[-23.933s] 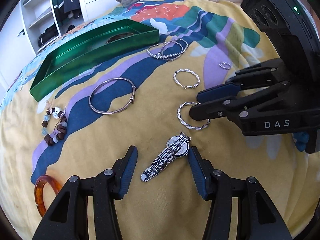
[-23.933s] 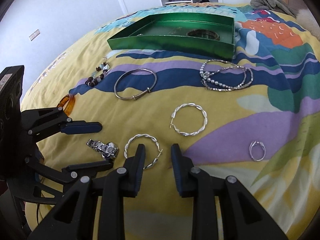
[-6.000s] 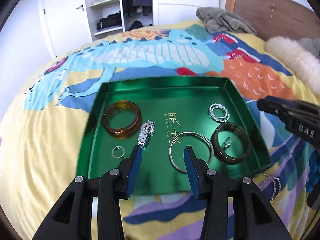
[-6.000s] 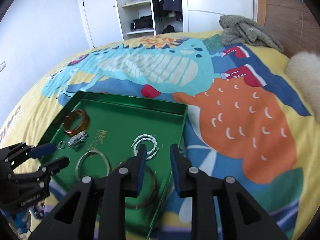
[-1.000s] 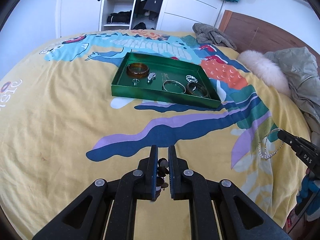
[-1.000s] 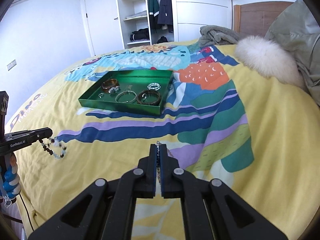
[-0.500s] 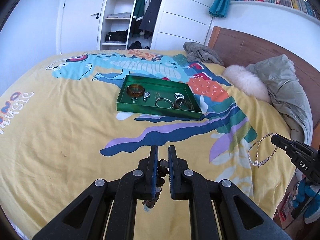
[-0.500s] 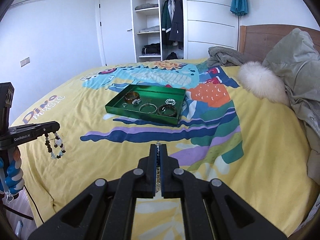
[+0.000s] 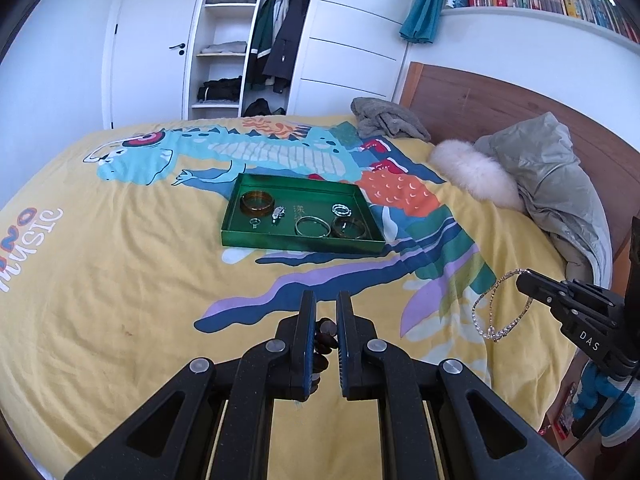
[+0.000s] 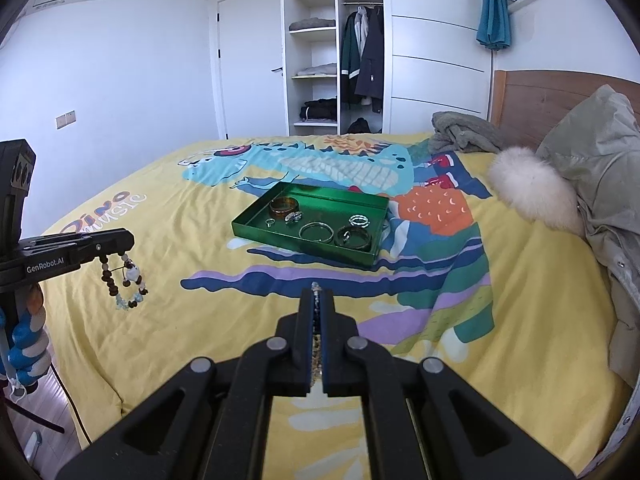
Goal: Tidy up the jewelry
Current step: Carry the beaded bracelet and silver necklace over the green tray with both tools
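My left gripper (image 9: 325, 308) is shut on a brown bead bracelet (image 9: 323, 338); from the right wrist view the same bracelet (image 10: 125, 280) dangles below that gripper (image 10: 129, 242). My right gripper (image 10: 317, 300) is shut on thin rhinestone bracelets (image 10: 316, 320), which hang as sparkling loops (image 9: 500, 306) from its tip (image 9: 522, 282) in the left wrist view. Both are raised well above the bed, short of the green tray (image 9: 256, 239). The tray (image 10: 256, 232) holds an amber bangle (image 9: 257, 203), a watch (image 9: 279, 213), a small ring (image 9: 254, 222), a silver bangle (image 9: 313, 227), a dark bangle (image 9: 349, 227) and twisted hoops (image 9: 341, 211).
The yellow dinosaur bedspread (image 9: 100, 272) covers the bed. A grey jacket (image 9: 552, 184), a white fur cushion (image 9: 476, 176) and a grey cloth (image 9: 384, 118) lie near the wooden headboard (image 9: 480, 108). An open wardrobe (image 10: 336, 60) stands behind the bed.
Both grippers have risen and pulled back from the bed, each keeping its bracelet; the tray now looks smaller and farther, and more of the room shows.
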A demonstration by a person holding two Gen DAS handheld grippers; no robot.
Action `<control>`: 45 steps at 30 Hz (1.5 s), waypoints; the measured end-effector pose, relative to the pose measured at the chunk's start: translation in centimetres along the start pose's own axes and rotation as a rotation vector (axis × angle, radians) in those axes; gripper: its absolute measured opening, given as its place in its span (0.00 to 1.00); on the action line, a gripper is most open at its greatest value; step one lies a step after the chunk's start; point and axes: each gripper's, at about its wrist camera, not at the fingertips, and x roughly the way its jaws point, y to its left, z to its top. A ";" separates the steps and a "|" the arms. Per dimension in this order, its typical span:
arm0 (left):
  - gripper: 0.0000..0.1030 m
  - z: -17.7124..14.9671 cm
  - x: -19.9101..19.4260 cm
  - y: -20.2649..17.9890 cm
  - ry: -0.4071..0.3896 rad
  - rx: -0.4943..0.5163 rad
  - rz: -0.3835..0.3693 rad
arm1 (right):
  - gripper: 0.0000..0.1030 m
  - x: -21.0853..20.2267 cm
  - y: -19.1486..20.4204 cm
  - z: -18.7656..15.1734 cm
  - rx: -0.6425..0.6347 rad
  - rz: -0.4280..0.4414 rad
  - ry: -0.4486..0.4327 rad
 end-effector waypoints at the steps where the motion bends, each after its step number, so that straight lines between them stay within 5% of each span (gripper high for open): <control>1: 0.09 0.1 0.2 0.0 0.001 0.001 -0.001 | 0.02 0.2 0.0 0.2 -0.003 0.002 0.000; 27: 0.09 6.5 8.0 1.4 0.034 0.000 0.029 | 0.02 9.0 -1.0 8.2 -0.048 0.033 -0.008; 45: 0.09 13.9 17.1 3.3 0.045 0.007 0.078 | 0.02 20.0 -5.0 15.0 0.039 0.010 -0.013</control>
